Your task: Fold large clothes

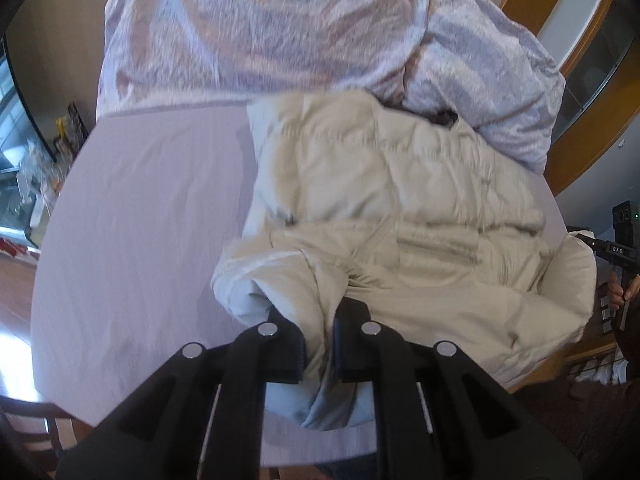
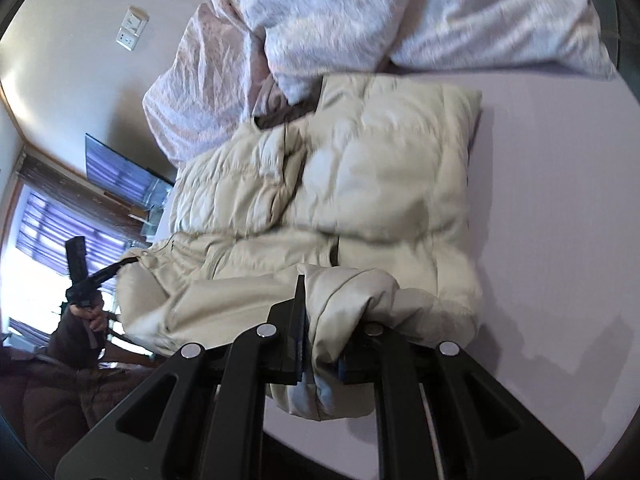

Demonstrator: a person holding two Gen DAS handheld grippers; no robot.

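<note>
I have the left gripper and the right gripper each pinching a bunched edge of the cream jacket above the bed.

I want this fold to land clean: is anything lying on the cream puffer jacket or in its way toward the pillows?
Nothing visible does. Both grippers already pinch the cream puffer jacket; its top is bare, only the crinkled white pillows touch its far edge.

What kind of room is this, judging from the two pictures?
Most likely a bedroom. The cream padded jacket lies on a bed with a lilac sheet and a crumpled duvet; a wall socket and a window show too.
</note>
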